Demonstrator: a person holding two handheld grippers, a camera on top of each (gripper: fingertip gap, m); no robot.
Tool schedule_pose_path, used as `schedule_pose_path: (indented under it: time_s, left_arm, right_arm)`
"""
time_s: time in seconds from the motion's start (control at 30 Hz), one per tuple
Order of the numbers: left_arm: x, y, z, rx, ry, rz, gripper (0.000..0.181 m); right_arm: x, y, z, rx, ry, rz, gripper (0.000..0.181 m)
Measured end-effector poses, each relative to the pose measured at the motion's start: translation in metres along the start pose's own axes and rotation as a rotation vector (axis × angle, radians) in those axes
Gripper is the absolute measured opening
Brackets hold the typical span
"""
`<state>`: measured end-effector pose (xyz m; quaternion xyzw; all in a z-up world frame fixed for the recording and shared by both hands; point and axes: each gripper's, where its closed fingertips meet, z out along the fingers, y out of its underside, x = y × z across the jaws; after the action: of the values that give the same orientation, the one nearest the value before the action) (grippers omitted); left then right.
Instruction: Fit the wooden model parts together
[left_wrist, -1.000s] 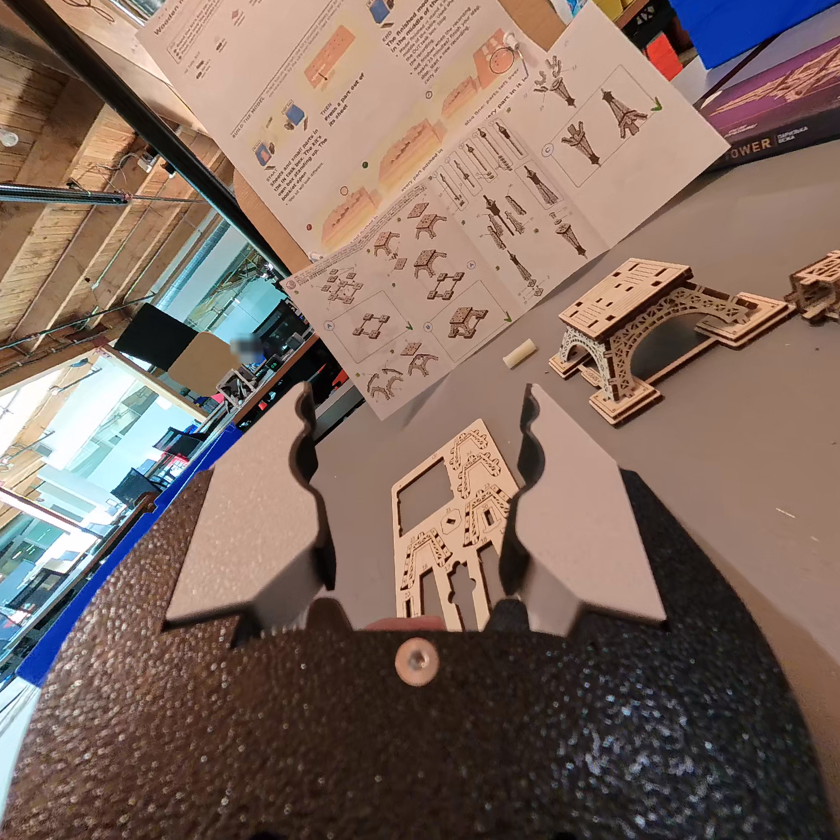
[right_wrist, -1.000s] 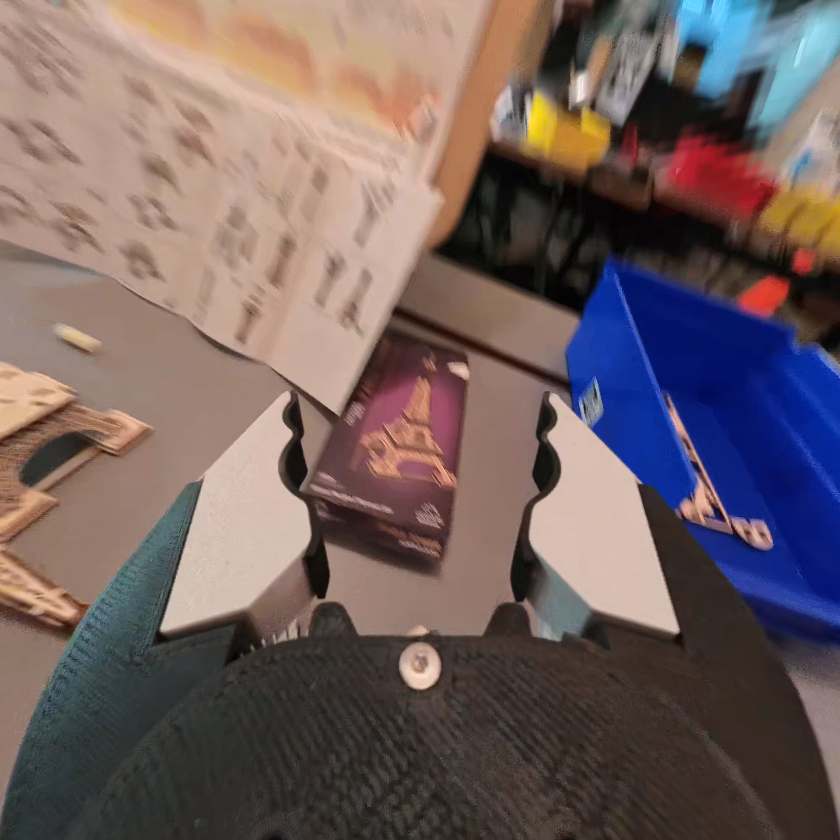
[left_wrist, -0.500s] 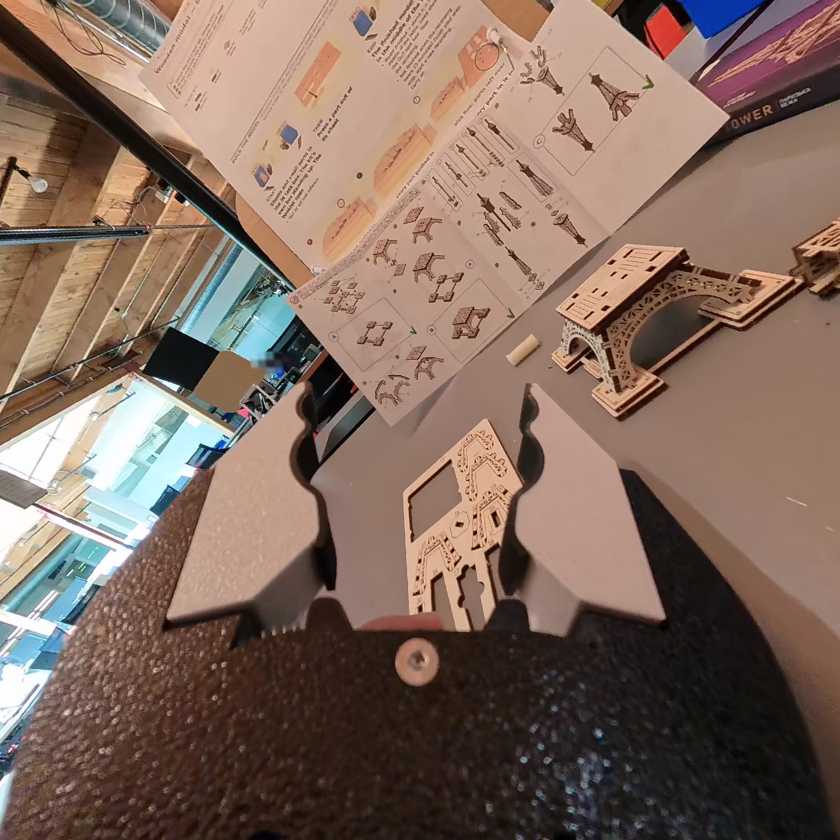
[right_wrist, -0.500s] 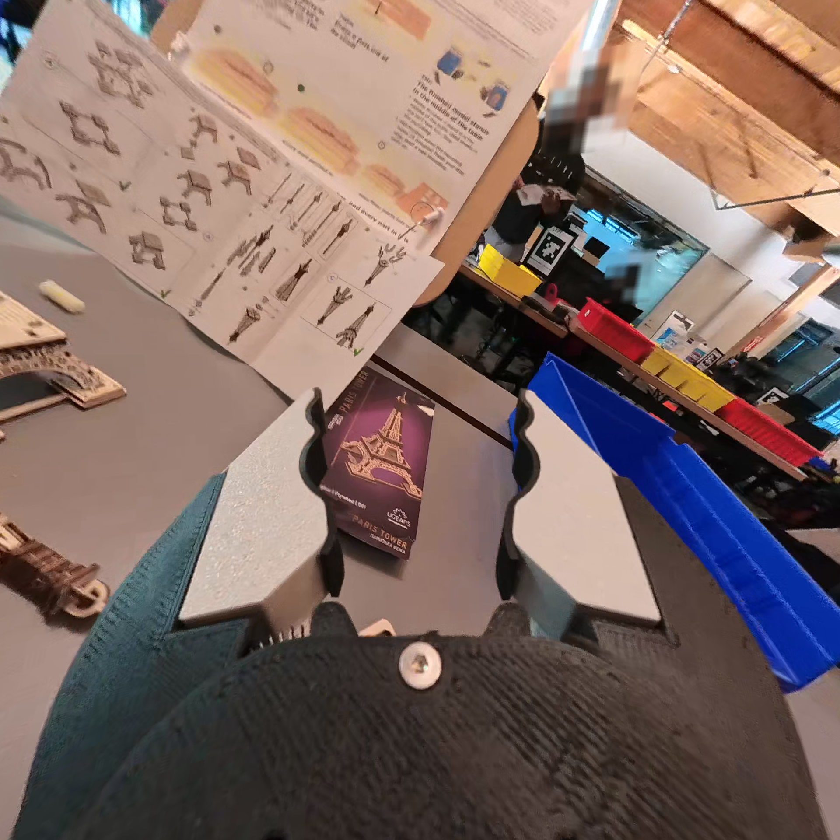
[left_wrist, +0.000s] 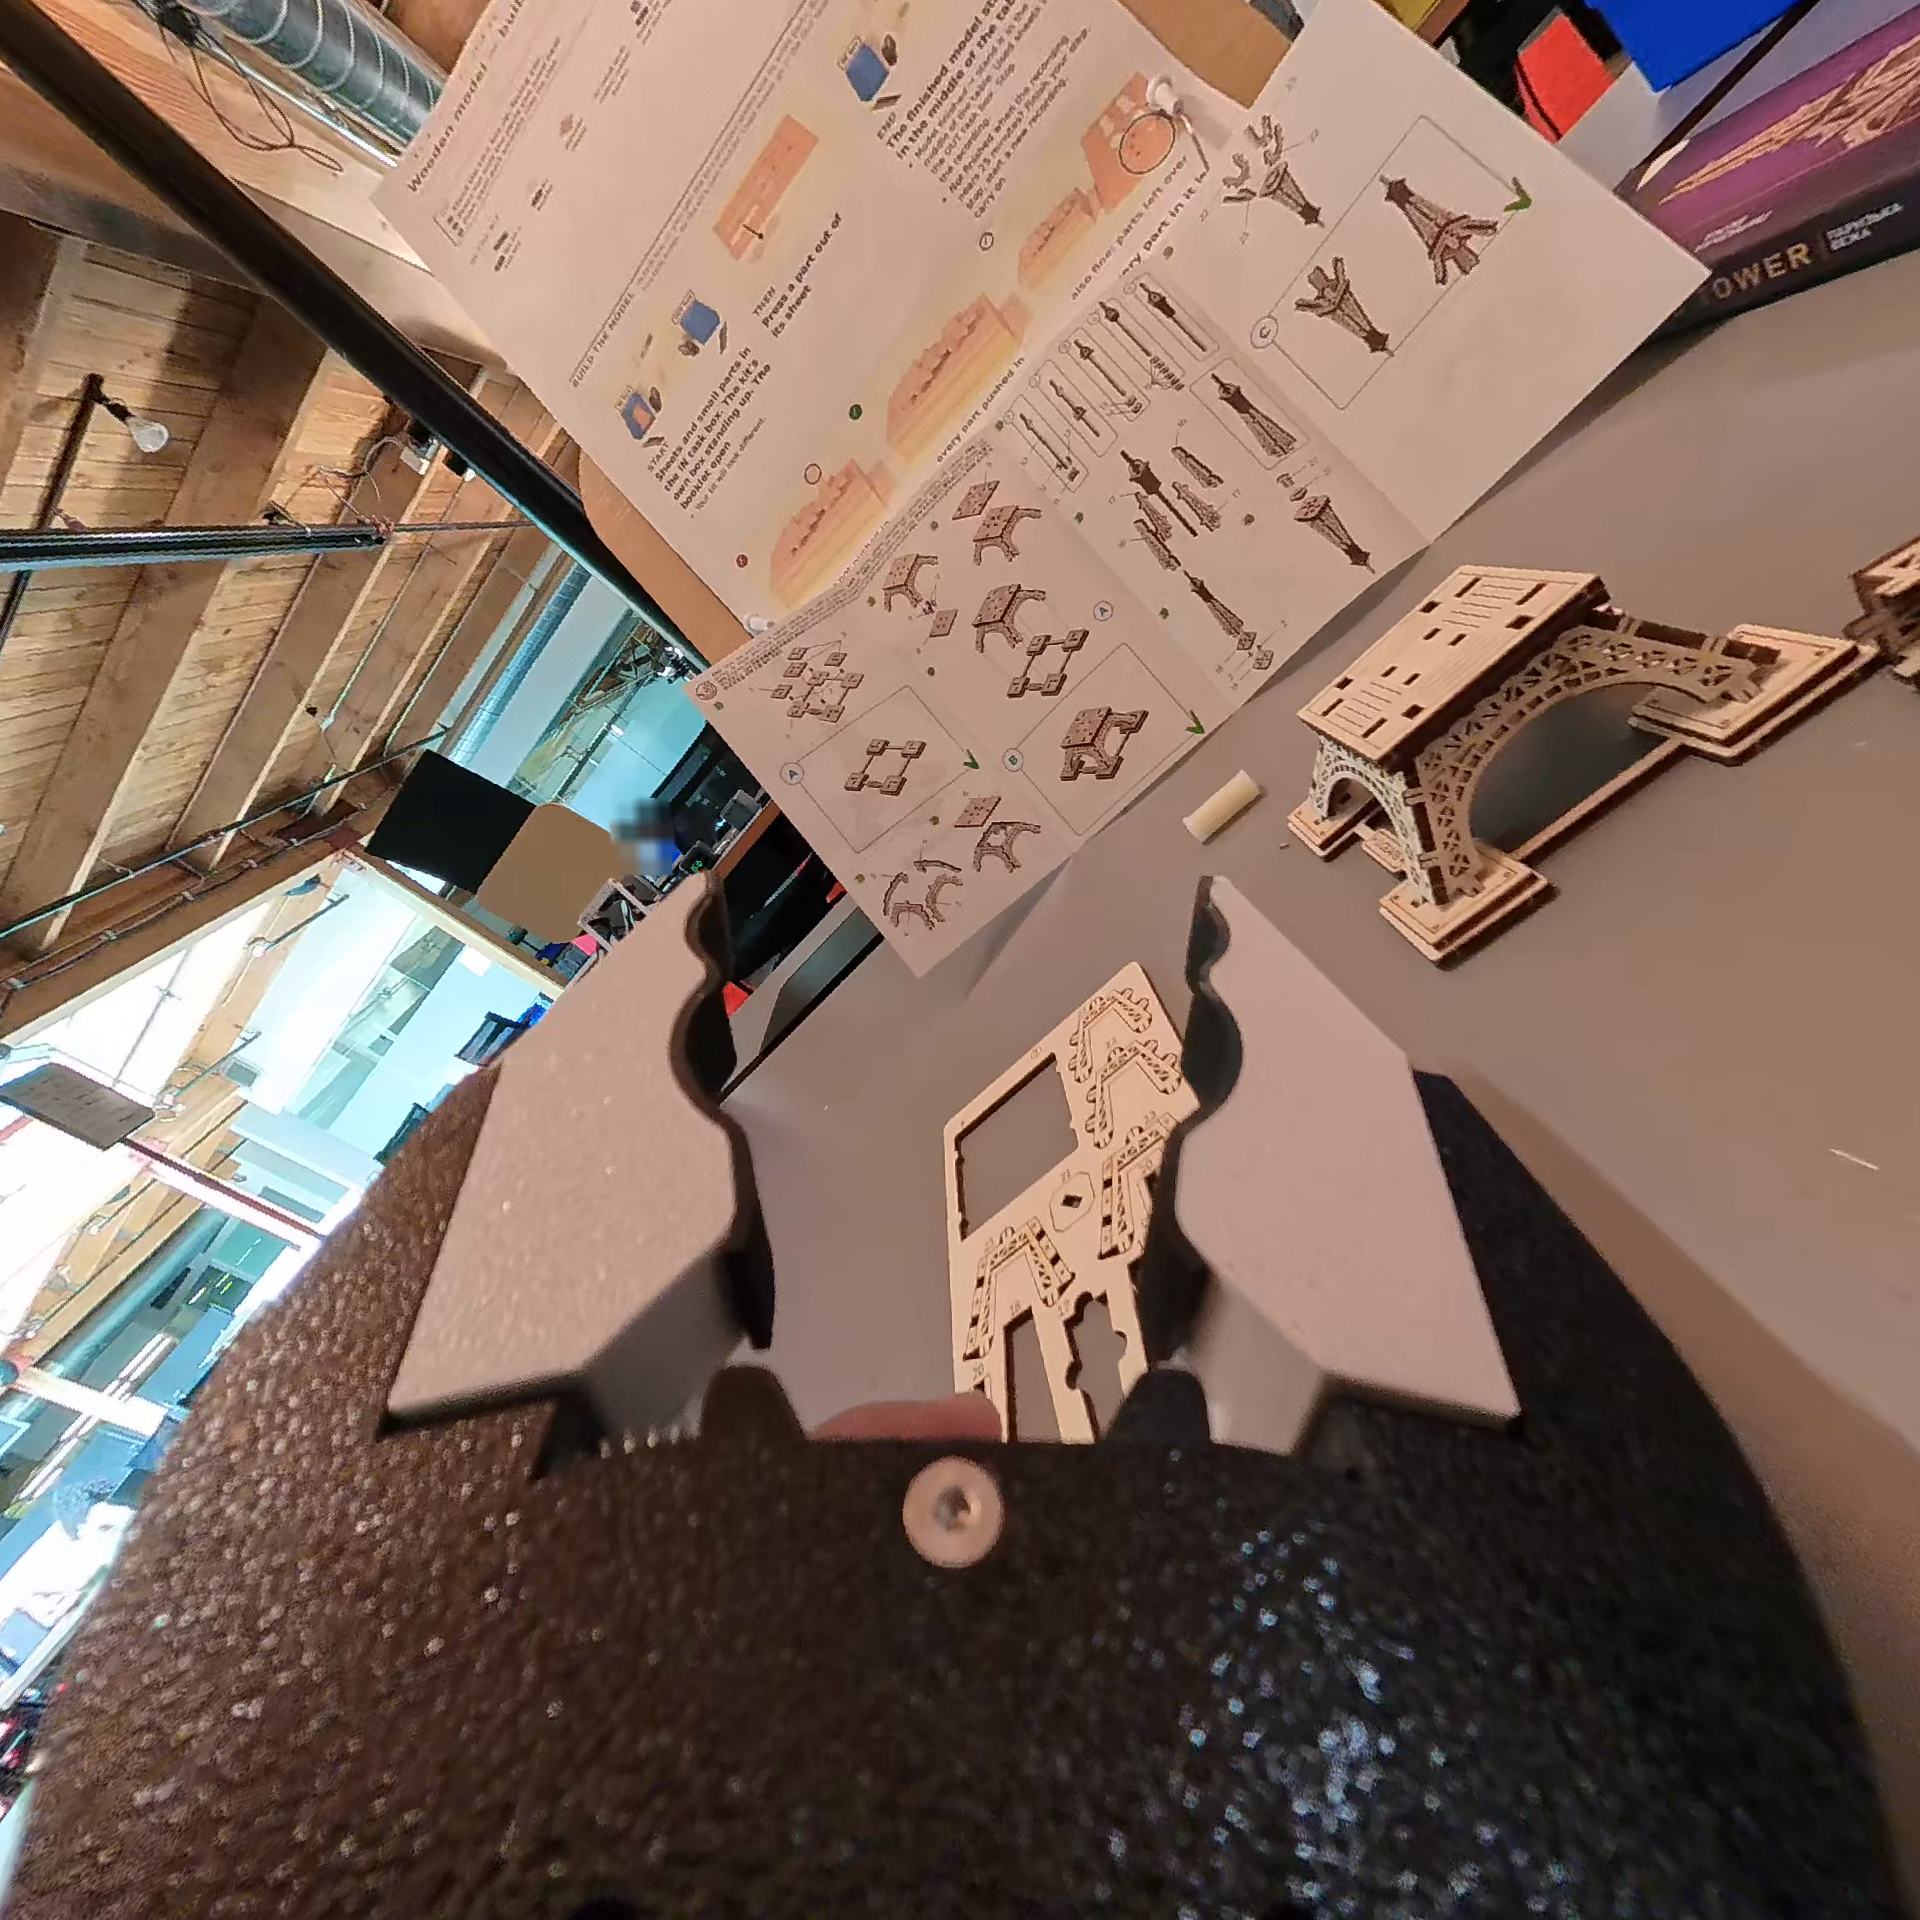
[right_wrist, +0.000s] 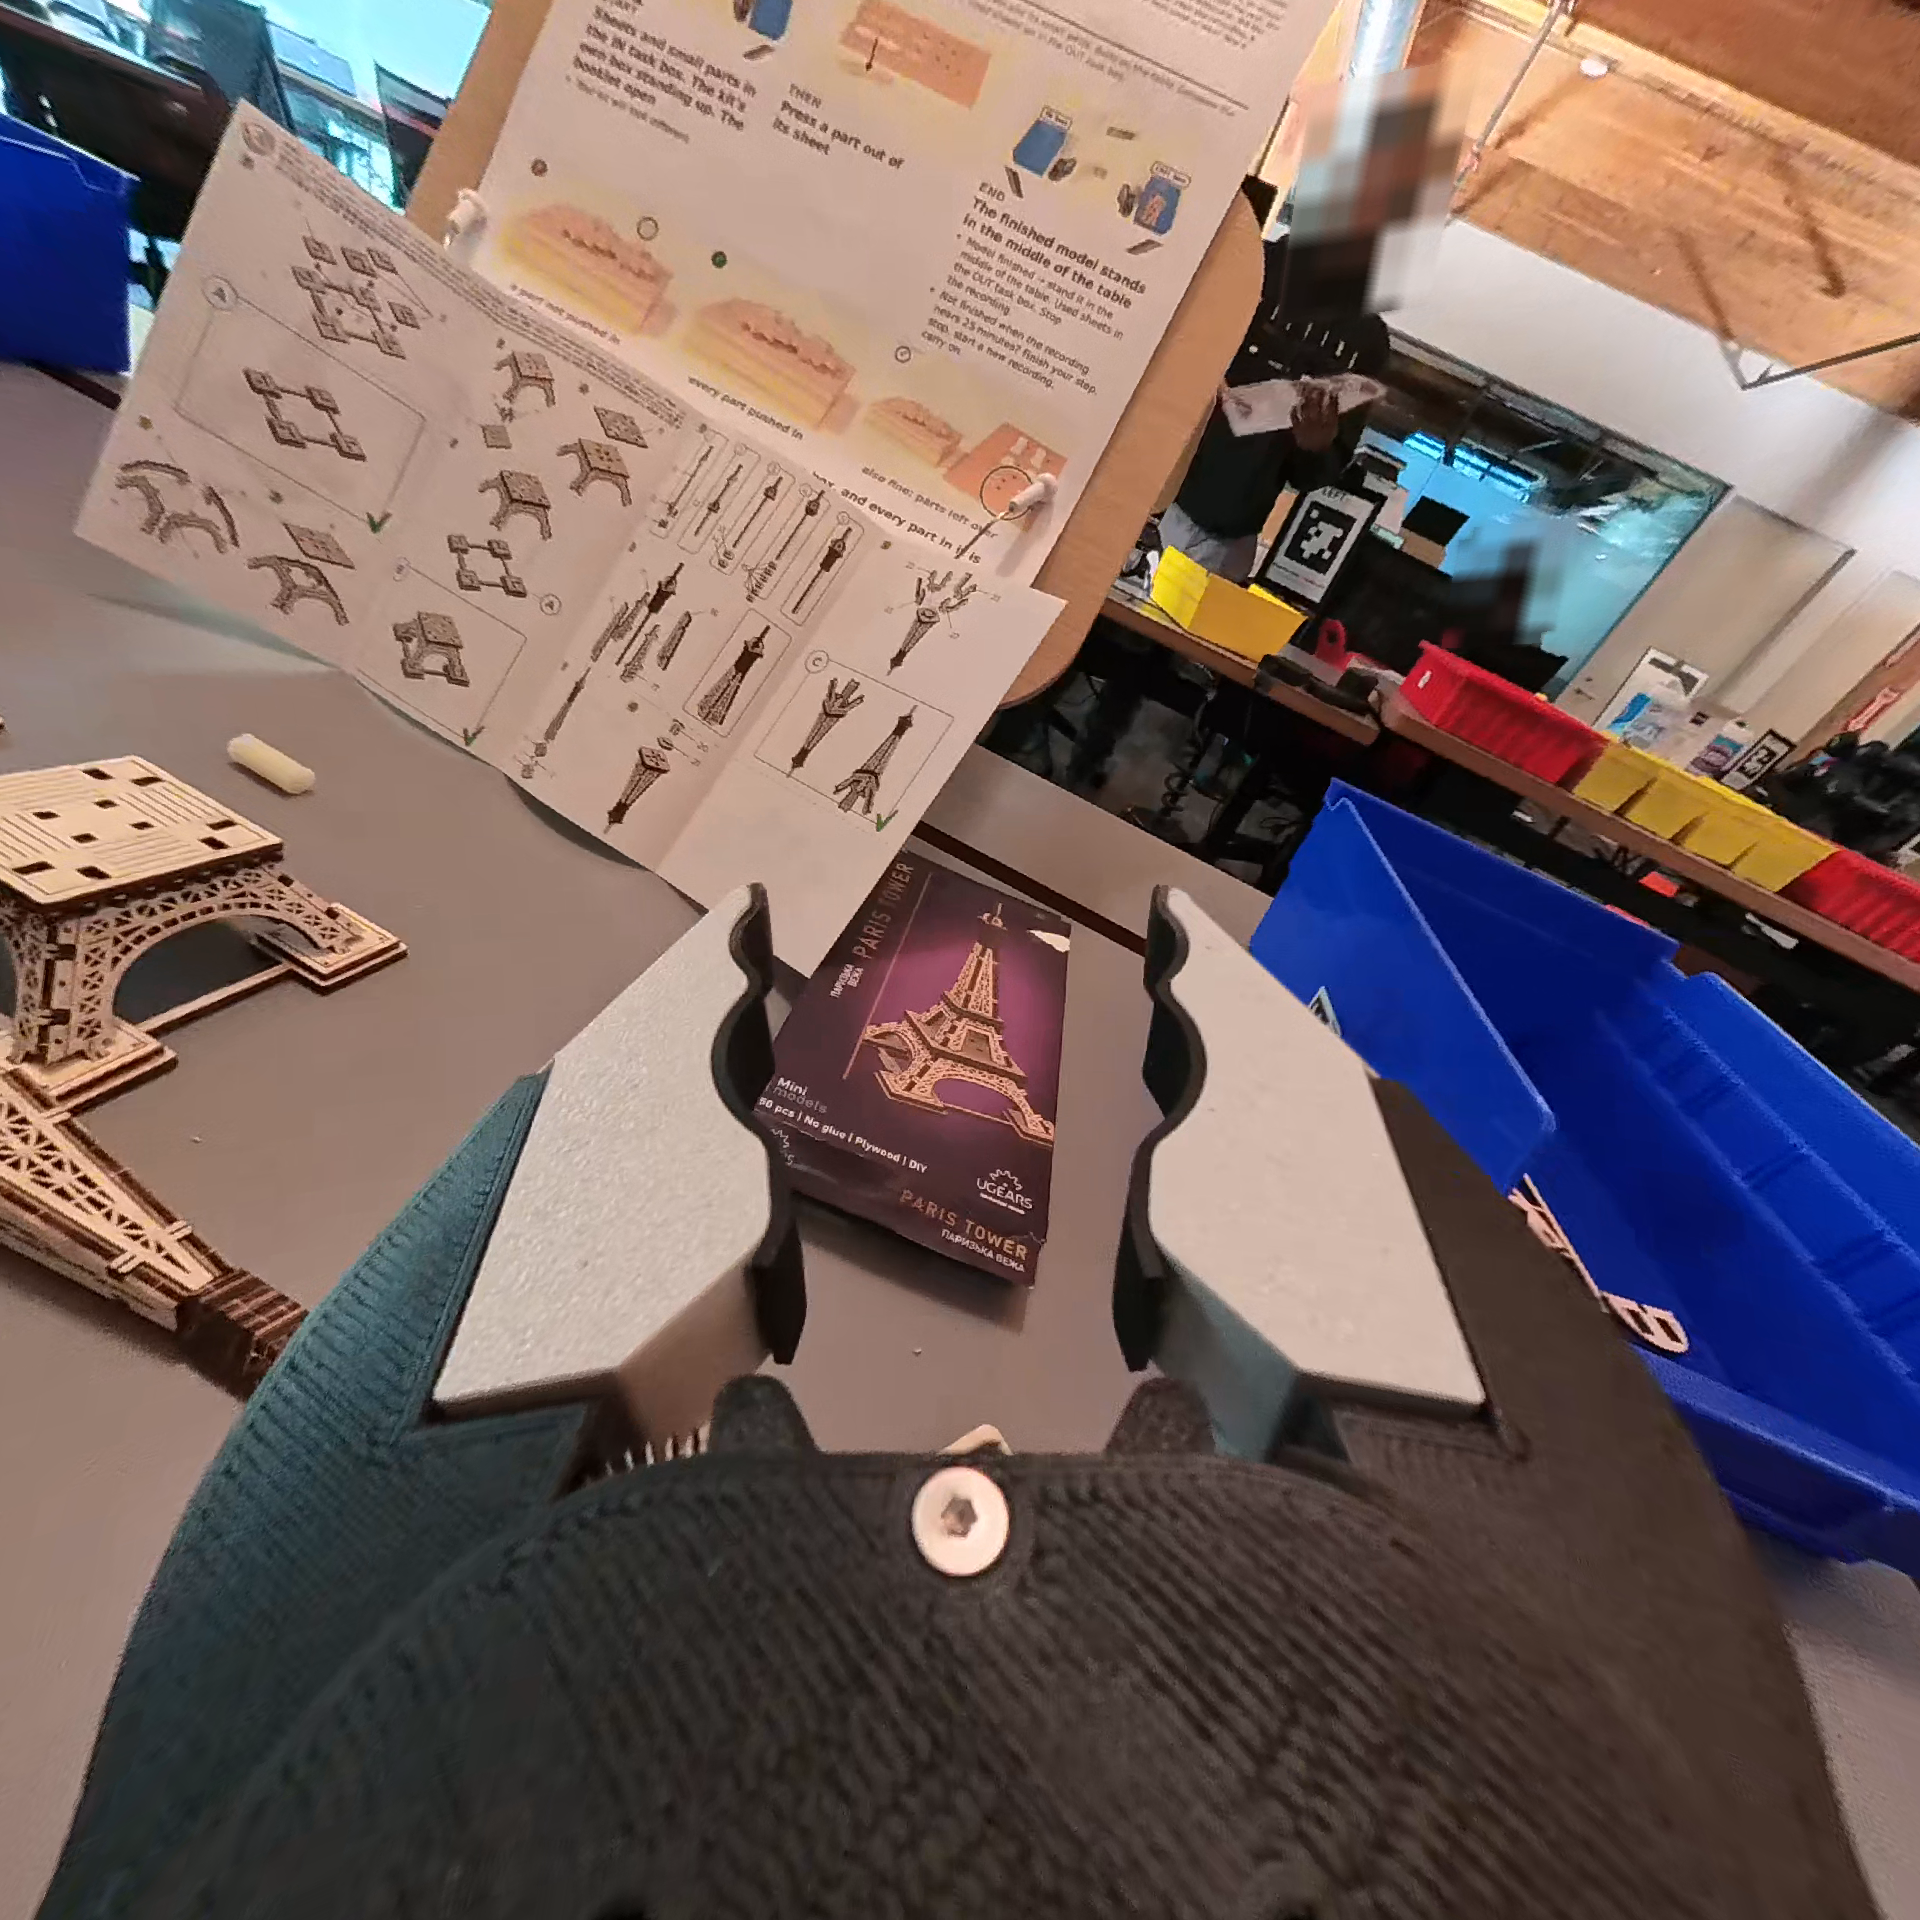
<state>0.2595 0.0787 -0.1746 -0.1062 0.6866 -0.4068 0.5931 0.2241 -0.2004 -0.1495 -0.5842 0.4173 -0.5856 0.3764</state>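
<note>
The left gripper (left_wrist: 956, 1049), with grey angular fingers on a rough black speckled body, has its fingers spread apart and holds nothing. Between them, lower on the grey matte table (left_wrist: 1714, 1091), lies a thin pale plywood sheet (left_wrist: 1049, 1195) with laser-cut lattice parts, a rectangular hole and other holes; its right edge goes behind the right finger, and I cannot tell if it touches. Farther on the table stands the assembled wooden tower base (left_wrist: 1455, 748), an arched lattice with a flat slotted top. Near it lies a small cream-coloured cylinder (left_wrist: 1223, 805).

The right gripper (right_wrist: 956, 1049), with grey fingers on a ribbed black and dark teal body, is also wide apart and empty. Beyond its fingers lies a flat dark purple box (right_wrist: 935, 1081) with a picture of a tower and printed writing. At the left edge rests a tapered wooden lattice section (right_wrist: 94, 1216) on its side, just beside the base. To the right stands a glossy blue plastic bin (right_wrist: 1558, 1060) with a pale wooden piece (right_wrist: 1600, 1288) inside. A white paper instruction sheet (right_wrist: 582, 499) with drawings and printed text leans up behind the table.
</note>
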Motion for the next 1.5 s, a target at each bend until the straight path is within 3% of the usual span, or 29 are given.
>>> schedule_pose_path:
  time_s: [0.43, 1.5]
  left_arm:
    - [-0.002, 0.002, 0.0, -0.006, -0.008, 0.002, 0.086]
    - [0.006, 0.001, 0.0, -0.008, 0.026, 0.014, 0.086]
  right_arm:
    - [-0.023, -0.009, -0.001, 0.027, -0.039, -0.097, 0.067]
    - [-0.03, -0.005, 0.001, 0.007, -0.035, -0.246, 0.063]
